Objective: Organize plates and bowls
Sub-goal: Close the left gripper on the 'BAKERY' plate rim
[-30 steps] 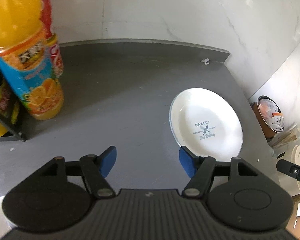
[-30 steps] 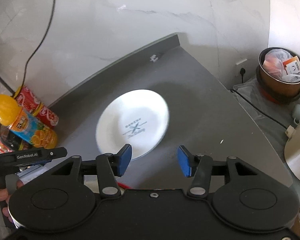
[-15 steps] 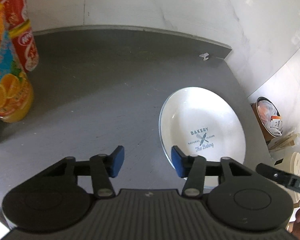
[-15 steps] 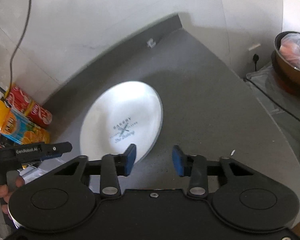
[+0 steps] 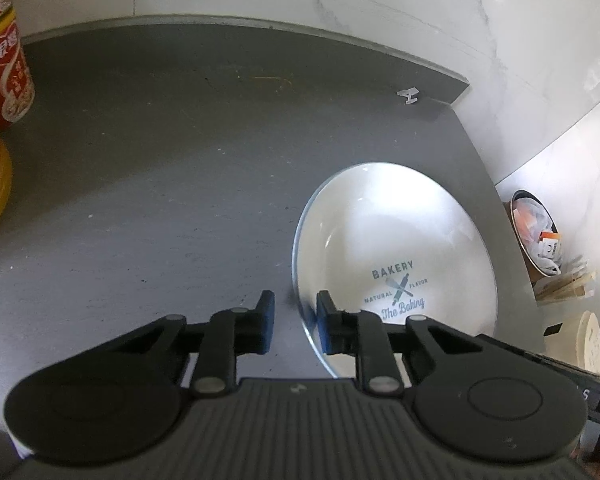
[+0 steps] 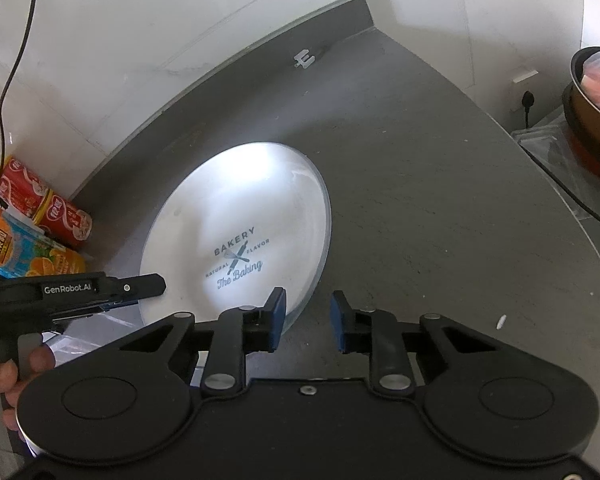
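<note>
Between the left gripper's [image 5: 291,320] narrowly parted fingers runs the near-left rim of the white plate [image 5: 396,240], which spreads ahead and to their right on the grey counter [image 5: 160,184]. The right gripper [image 6: 308,316], narrowly parted and empty, straddles the near-right rim; neither pinches it yet.

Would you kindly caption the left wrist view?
Left claw open astride the rim of the white plate on the grey counter.
</note>
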The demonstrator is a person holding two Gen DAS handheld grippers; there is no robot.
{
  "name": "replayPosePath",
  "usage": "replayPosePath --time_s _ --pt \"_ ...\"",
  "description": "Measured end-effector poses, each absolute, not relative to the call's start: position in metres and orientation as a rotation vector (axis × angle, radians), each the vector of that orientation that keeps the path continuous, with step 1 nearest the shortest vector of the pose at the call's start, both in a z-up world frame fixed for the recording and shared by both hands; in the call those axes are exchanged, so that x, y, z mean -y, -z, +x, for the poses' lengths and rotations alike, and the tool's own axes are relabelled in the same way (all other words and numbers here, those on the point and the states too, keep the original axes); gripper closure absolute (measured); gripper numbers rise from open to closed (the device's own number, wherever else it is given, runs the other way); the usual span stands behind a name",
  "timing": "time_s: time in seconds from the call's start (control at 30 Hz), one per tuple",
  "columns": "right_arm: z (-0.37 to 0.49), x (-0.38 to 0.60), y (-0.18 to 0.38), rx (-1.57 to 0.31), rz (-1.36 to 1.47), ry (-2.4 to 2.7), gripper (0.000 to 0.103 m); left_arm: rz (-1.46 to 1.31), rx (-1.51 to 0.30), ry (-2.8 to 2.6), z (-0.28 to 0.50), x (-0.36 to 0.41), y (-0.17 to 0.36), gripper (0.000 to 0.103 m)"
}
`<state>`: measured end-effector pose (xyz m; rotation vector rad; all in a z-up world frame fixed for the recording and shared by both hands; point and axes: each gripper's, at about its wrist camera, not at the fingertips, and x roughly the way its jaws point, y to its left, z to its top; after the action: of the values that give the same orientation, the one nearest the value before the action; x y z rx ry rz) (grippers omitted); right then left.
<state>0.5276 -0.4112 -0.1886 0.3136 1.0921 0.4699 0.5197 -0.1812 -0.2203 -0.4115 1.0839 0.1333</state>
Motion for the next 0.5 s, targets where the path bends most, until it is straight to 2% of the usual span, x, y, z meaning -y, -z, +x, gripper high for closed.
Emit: replayPosePath --time_s 0.13,0.27,0.33,0.5 --pt "0.533 0.407 0.191 -1.099 0.293 -0.473 0.079 -0.443 -1.091 -0.116 0.524 0.18 0.228 0.084" --pt "0.538 0.401 0.193 -1.103 0.25 -0.492 0.08 -0.45 -1.08 -0.091 0.526 0.177 0.229 0.089" --pt "0.54 0.398 0.194 -1.1 0.231 -0.516 0.088 -0.443 -1.082 -0.079 0.526 0.176 0.229 0.09" --pt "0.533 0.393 0.184 -1.035 0.146 -0.539 0.087 -0.422 -1.069 -0.057 0.523 0.177 0.222 0.091"
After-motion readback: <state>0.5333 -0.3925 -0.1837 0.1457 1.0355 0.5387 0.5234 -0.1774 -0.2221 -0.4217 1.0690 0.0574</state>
